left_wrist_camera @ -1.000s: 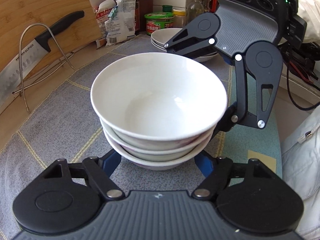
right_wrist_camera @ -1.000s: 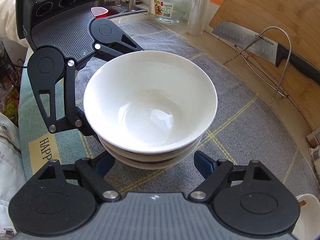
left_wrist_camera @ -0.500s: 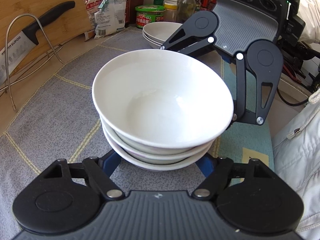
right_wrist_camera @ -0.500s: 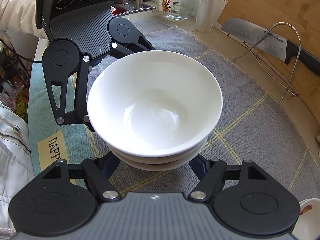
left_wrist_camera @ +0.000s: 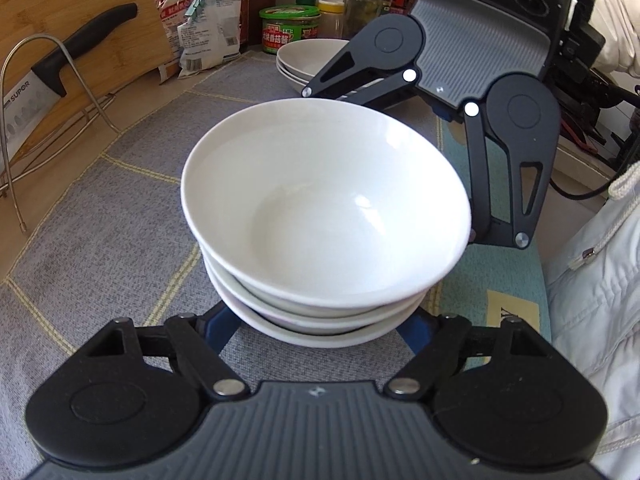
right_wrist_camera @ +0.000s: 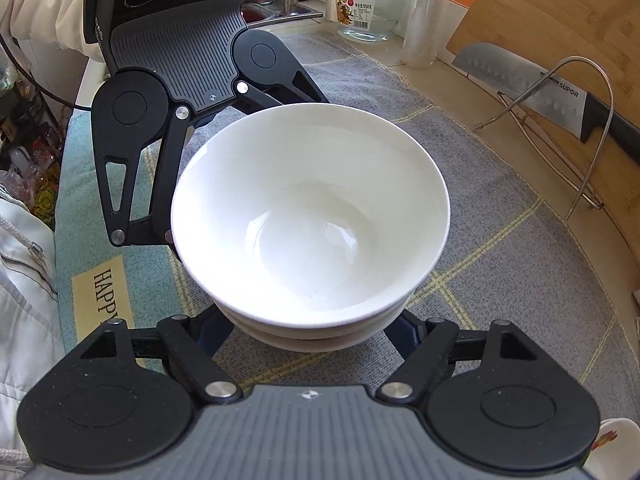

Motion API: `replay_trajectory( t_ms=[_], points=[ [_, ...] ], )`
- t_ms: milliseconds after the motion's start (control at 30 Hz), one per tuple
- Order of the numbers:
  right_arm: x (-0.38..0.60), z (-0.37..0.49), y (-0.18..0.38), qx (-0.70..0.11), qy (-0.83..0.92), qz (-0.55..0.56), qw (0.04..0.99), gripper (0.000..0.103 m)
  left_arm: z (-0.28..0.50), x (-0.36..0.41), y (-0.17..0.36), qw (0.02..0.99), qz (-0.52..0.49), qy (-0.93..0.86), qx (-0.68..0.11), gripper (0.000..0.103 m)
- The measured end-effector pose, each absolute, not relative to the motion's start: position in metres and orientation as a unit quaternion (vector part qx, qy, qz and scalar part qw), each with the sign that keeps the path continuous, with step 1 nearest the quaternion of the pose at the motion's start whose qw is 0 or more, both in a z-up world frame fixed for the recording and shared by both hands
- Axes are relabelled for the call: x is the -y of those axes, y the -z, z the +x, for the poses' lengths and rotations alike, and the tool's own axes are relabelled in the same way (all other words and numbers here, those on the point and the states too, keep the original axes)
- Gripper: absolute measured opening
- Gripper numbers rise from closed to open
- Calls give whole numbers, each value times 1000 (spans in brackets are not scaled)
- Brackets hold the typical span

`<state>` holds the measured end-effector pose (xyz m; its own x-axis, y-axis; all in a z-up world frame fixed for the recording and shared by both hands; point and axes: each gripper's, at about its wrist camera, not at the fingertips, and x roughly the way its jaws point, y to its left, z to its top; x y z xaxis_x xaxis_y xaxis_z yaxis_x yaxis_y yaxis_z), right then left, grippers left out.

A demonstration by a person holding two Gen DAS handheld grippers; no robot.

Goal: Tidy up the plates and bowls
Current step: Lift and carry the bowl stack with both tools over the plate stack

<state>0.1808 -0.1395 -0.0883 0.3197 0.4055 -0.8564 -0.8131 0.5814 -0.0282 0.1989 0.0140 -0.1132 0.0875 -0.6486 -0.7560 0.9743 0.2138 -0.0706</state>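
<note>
My left gripper [left_wrist_camera: 320, 330] sits low in front of a stack of white bowls [left_wrist_camera: 324, 216]. Its two blue fingers [left_wrist_camera: 218, 330] reach under the sides of the stack. The jaws are opening, with the stack between them, and I cannot tell if the pads touch the bottom bowl.

My right gripper [right_wrist_camera: 310, 334] comes at the same stack [right_wrist_camera: 310, 216] from the other side. Its blue fingers [right_wrist_camera: 404, 330] go under the stack too. Those jaws are also opening around the bowls. Again I cannot see if they touch.

The stack stands upright on a gray cloth mat [left_wrist_camera: 120, 208] with yellow lines. Behind it, further along the mat, are some white plates [left_wrist_camera: 308, 56]. A green-lidded jar [left_wrist_camera: 289, 29] and a food bag [left_wrist_camera: 204, 36] stand past them. At the side, a big knife [right_wrist_camera: 532, 92] leans on a wooden cutting board [right_wrist_camera: 560, 20], held by a wire rack [right_wrist_camera: 576, 120]. A glass jar [right_wrist_camera: 370, 4] stands by the wall.
</note>
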Motion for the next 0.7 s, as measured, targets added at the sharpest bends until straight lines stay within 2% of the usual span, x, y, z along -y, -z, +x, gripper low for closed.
replay_trajectory(
  t_ms=[700],
  points=[
    [141,175,80,-436,-394,-229,776,83,191,-12,105,698,240,576,-352,82]
  ],
)
